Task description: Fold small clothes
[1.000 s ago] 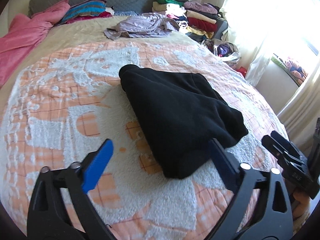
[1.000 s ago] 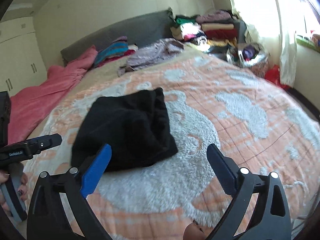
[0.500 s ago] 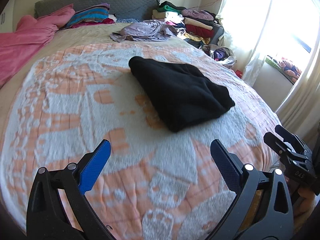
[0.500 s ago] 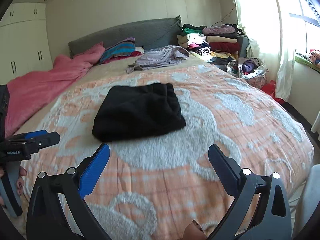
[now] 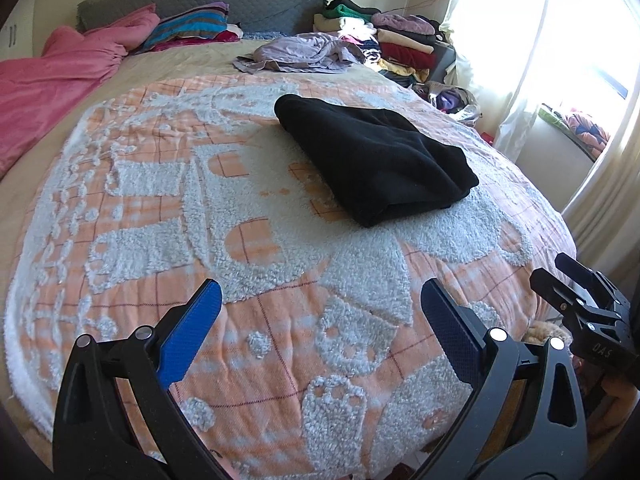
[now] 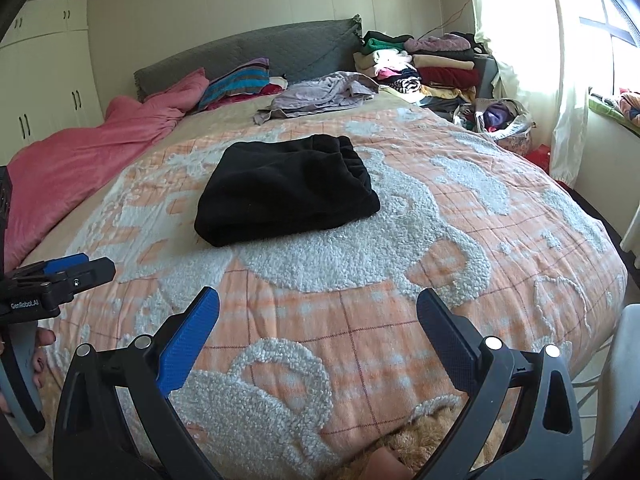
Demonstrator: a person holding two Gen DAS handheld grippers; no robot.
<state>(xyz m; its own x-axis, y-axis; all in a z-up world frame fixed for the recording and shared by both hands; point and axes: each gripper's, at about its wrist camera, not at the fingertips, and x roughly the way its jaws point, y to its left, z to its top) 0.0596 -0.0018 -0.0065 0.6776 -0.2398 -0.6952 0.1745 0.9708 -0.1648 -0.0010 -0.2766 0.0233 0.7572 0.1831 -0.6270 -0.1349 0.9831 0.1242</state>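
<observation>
A folded black garment (image 5: 372, 160) is laid flat on the orange-and-white blanket (image 5: 248, 220) of the bed, at about 1 o'clock in the left wrist view and 11 o'clock in the right wrist view; the left claw (image 5: 318, 322) is held apart and empty over the blanket's near edge; the right claw (image 6: 318, 324) is likewise spread wide, nothing gripped; a crumpled lilac garment (image 6: 320, 94) is seen near the grey headboard (image 6: 248, 52) at 12 o'clock.
</observation>
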